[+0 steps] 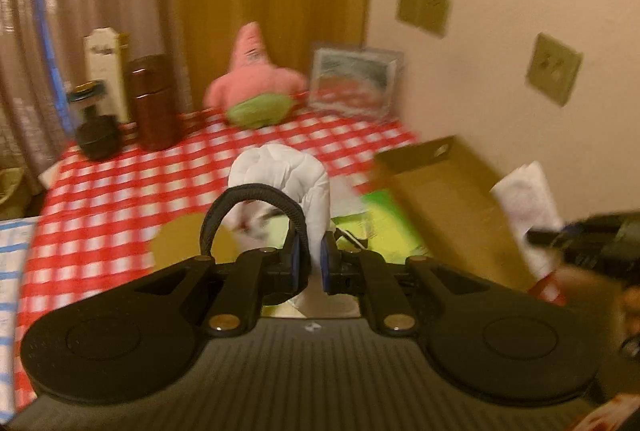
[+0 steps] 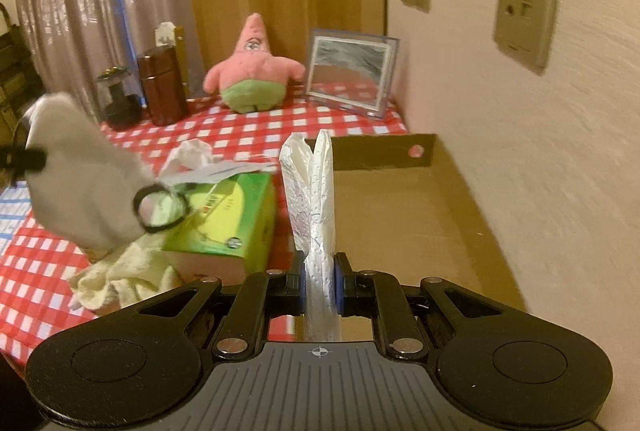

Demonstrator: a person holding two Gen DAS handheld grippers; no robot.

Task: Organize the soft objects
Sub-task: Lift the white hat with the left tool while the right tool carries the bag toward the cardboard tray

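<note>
White padded fabric is filling the gap between my left fingers (image 1: pixel 316 267), which are pinching a soft white padded item with a black strap (image 1: pixel 280 183) and holding it up above the red-and-white checked surface (image 1: pixel 120 171). My right fingers (image 2: pixel 320 287) are pinching a folded white paper towel (image 2: pixel 316 199) that is standing upright from the grip. Both are hanging near the open cardboard box (image 2: pixel 420 199), which is sitting at the right of the surface against the wall (image 2: pixel 500 91).

A green tissue box (image 2: pixel 228 215) is lying just left of the cardboard box, with a pale yellow cloth (image 2: pixel 120 279) crumpled at its near left corner. Far across the surface a pink starfish plush (image 2: pixel 252 71) is sitting upright beside a framed picture (image 2: pixel 352 71).

To do this step well, I am judging that each piece should be carried fully over the box's bare floor before the grip is loosened, so that nothing drapes over the cardboard rim, and the strap should be kept from catching on the tissue box.

Both my hands are angling forward and downward; from the right wrist view the left hand's load is showing blurred at the left.
</note>
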